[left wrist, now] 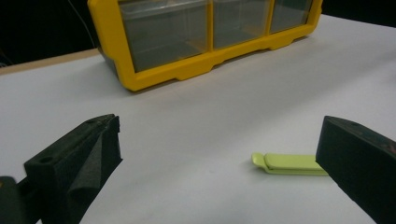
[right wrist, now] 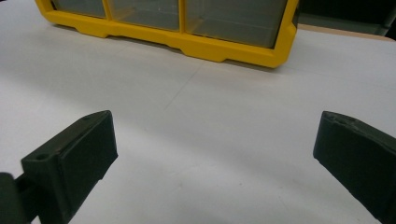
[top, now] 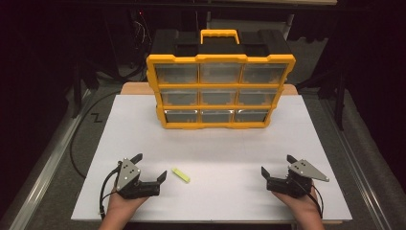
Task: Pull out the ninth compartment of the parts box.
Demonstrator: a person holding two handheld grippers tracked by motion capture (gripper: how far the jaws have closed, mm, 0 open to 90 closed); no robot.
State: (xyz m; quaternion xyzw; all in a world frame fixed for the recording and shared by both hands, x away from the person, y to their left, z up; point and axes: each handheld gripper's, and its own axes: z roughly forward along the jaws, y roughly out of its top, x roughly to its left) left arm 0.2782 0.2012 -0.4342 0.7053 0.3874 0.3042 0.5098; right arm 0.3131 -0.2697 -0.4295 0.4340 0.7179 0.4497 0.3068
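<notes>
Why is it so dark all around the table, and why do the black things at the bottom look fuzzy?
High view: light falls on the white table while the room around stays nearly black. Left gripper view: the jaws sit close to the camera and look soft, and the green strip looks a little sharper. Right gripper view: the yellow organizer casts a thin shadow at its base.

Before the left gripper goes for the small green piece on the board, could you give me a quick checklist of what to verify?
1. Left gripper jaws open: ok.
2. Green piece lying flat and free on the white board: ok.
3. Piece between the left jaws: not ok, it lies beside the inner jaw.
4. Right gripper open and apart from the piece: ok.
5. Yellow drawer cabinet drawers closed: ok.
</notes>
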